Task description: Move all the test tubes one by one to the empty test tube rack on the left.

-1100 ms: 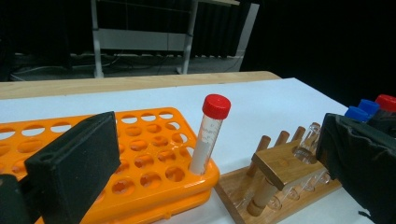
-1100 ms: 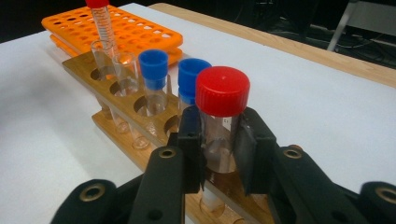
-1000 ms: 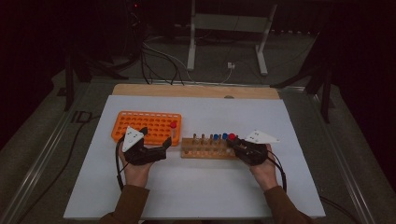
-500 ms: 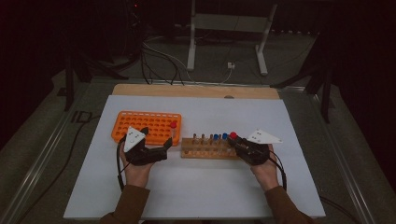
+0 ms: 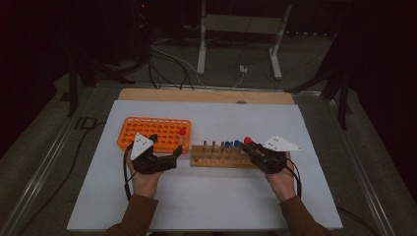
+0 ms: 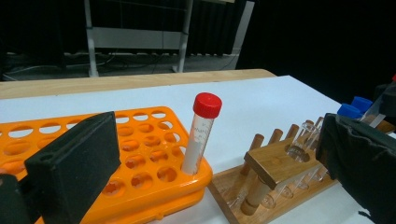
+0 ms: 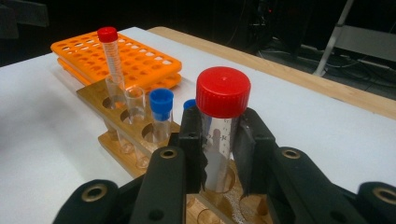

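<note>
The wooden rack (image 5: 222, 156) sits mid-bench on the white bench (image 5: 206, 206), and everything else is placed from it. Just beside its left end lies the orange rack (image 5: 155, 133), with a red-capped tube (image 5: 182, 140) standing upright in a hole at the corner nearest the wooden rack. The left claw (image 5: 164, 152) hovers on the near side of that orange rack, left of the wooden rack; its jaws stand wide apart with nothing between them, and in the left gripper view the standing tube (image 6: 201, 133) shows in the gap, untouched.

Along the wooden rack itself stand clear open tubes (image 7: 135, 109) toward its left end and blue-capped tubes (image 7: 161, 114) farther right.

At the wooden rack's right end, the right claw (image 7: 219, 144) is clamped on a second red-capped tube (image 7: 222, 135). That tube is upright, gripped just below its cap, with its lower part over a hole of the wooden rack; whether it rests in the hole cannot be told.
</note>
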{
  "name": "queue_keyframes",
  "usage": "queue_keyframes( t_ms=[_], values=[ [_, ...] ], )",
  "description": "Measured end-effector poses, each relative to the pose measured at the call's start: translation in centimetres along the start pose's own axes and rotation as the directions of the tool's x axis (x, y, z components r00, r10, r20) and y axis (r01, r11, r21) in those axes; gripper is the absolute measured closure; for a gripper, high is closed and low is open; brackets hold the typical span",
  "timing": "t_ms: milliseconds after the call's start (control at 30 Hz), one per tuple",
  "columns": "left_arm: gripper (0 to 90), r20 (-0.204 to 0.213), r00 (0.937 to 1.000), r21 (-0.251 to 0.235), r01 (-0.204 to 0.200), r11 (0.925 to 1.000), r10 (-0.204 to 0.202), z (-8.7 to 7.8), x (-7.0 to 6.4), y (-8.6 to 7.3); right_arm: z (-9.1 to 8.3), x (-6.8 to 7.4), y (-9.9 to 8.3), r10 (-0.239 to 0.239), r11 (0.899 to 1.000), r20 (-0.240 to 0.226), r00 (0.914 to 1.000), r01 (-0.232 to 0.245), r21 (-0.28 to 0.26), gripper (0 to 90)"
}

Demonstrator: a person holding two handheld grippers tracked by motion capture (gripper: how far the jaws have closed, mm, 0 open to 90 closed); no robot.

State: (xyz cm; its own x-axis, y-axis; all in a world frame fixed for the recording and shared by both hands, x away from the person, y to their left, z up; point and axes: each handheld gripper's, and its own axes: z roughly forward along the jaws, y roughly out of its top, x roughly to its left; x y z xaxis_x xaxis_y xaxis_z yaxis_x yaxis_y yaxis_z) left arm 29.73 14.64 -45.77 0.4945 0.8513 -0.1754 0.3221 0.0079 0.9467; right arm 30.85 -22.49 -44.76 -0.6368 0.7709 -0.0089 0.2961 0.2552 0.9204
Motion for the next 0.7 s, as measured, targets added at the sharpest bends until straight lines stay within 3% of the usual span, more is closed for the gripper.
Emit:
queue_keyframes(
  t_ms=[400, 700],
  values=[
    [0.7, 0.005, 1.0000, 0.004, -0.001, 1.0000, 0.001, 0.0, -0.1, 0.0, -0.7, 0.2, 0.7, -0.002, 1.000, 0.008, 1.0000, 0.002, -0.022, 74.5],
    [0.7, 0.023, 0.9997, 0.008, 0.001, 1.0000, -0.001, 0.1, -0.1, 0.0, -1.8, 0.4, 1.7, -0.002, 0.998, 0.007, 1.0000, 0.002, -0.069, 74.5]
  ],
)
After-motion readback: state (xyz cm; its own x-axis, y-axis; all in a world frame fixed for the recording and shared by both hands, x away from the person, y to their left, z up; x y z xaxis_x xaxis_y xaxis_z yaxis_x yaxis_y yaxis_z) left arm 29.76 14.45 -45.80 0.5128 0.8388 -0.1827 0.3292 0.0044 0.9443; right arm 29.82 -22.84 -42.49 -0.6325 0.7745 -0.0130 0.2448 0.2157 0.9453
